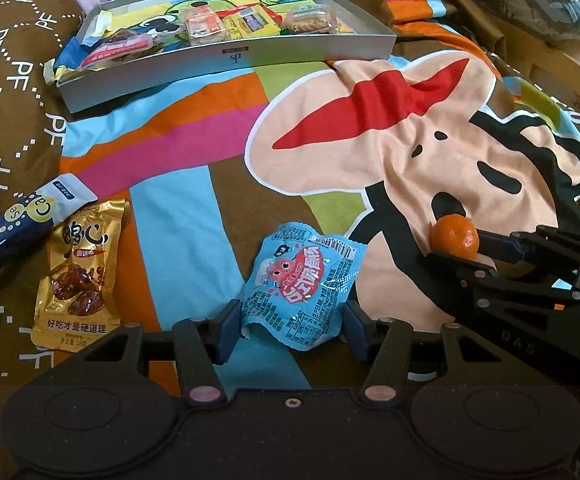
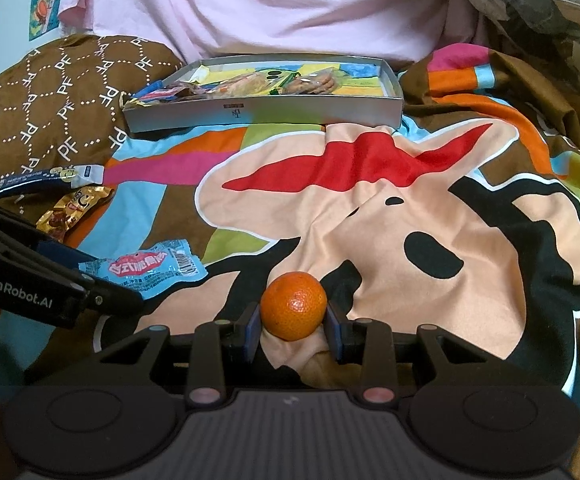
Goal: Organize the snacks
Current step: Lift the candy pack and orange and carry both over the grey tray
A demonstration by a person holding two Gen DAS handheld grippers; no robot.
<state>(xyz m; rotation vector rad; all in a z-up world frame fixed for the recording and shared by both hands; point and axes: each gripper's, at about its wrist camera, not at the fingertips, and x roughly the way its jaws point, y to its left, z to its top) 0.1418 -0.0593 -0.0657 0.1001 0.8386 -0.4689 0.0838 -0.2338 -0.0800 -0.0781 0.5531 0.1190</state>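
Observation:
A light blue snack packet (image 1: 301, 286) lies on the colourful bedspread between the fingers of my left gripper (image 1: 291, 326); the jaws stand wide on either side of it, touching or nearly touching its edges. The packet also shows in the right wrist view (image 2: 158, 268). A small orange mandarin (image 2: 293, 306) sits between the pads of my right gripper (image 2: 293, 330), which press against both of its sides. The mandarin (image 1: 454, 237) and right gripper also show in the left wrist view. A grey shallow box (image 1: 226, 58) at the back holds several wrapped snacks.
A gold packet (image 1: 78, 272) and a dark blue and white sachet (image 1: 22, 224) lie at the left on the bedspread. The grey box (image 2: 262, 114) rests on the bed's far side, with pink cloth (image 2: 274, 4) behind it. Brown patterned fabric (image 1: 6, 92) lies left.

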